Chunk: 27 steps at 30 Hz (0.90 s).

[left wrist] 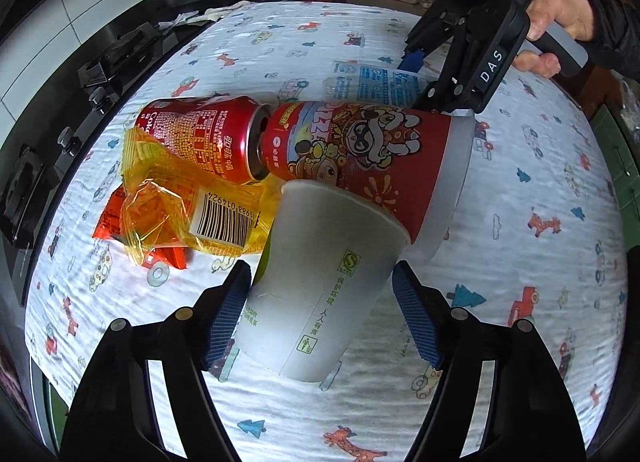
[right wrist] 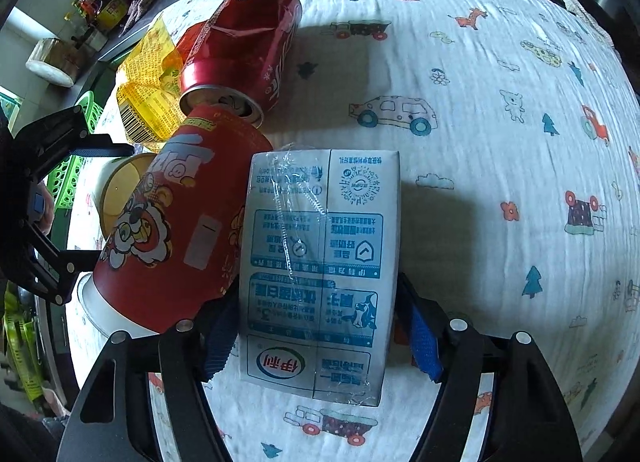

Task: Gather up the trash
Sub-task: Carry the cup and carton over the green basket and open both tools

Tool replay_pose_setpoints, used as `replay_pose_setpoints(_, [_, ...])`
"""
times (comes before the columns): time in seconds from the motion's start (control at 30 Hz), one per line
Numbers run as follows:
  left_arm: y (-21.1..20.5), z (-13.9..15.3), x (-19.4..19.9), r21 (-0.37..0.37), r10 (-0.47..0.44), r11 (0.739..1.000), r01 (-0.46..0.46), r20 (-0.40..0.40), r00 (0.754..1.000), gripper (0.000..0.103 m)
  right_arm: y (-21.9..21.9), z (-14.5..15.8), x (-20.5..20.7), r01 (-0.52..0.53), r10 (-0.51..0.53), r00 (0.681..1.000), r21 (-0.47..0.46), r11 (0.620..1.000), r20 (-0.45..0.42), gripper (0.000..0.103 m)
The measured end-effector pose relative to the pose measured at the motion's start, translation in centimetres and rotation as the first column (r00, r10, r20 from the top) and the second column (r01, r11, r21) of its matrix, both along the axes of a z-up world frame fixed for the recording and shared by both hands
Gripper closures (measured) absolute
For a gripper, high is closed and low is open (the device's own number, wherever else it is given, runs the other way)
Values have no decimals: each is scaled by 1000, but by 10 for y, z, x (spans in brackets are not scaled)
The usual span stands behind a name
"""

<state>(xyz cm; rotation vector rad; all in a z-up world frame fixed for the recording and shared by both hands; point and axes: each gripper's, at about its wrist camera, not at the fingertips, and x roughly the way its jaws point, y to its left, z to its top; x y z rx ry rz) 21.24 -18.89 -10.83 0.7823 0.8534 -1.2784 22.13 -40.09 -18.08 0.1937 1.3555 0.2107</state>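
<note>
Kitchen table with a kiddie-print white cloth (left wrist: 520, 166): left gripper (left wrist: 320, 314) straddles the white paper cup (left wrist: 320, 282), jaws open, cup's long axis running toward 11 o'clock; right gripper (right wrist: 320, 338) likewise unclenched around the blue-and-white milk carton (right wrist: 320, 262), lengthwise toward 12

A white paper cup (left wrist: 320, 286) is lying tilted on its side, touching a large red cartoon-printed paper cup (left wrist: 360, 154), also toppled. A dented red soda can (right wrist: 244, 46) is lying against yellow and orange crumpled wrappers (left wrist: 168, 214). A blue-and-white milk carton (right wrist: 320, 274) is lying flat beside the red cup.
</note>
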Motion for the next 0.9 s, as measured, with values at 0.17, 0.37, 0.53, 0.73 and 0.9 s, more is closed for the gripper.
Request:
replay_pose_setpoints(0.17, [18, 5, -1, -48, 111, 993, -112, -37, 993, 41, 3, 7, -12, 8, -8, 1000, -21, 1000, 26, 34])
replay_pose_setpoints(0.37, [43, 11, -7, -93, 234, 967, -238, -51, 971, 43, 11, 22, -22, 8, -5, 998, -45, 999, 59, 34])
replay_pose_setpoints(0.53, [69, 20, -11, -136, 319, 935, -328, -80, 944, 43, 13, 47, -28, 2, 3, 996, -58, 998, 93, 34])
replay_pose_setpoints(0.73, [108, 39, -8, -203, 429, 874, -442, -108, 897, 43, 23, 82, -35, -7, 10, 989, -24, 1000, 145, 34])
replay_pose_setpoints(0.9, [158, 65, -6, -261, 525, 806, -532, -99, 845, 43, 59, 112, -27, -58, 56, 980, 1, 998, 192, 34])
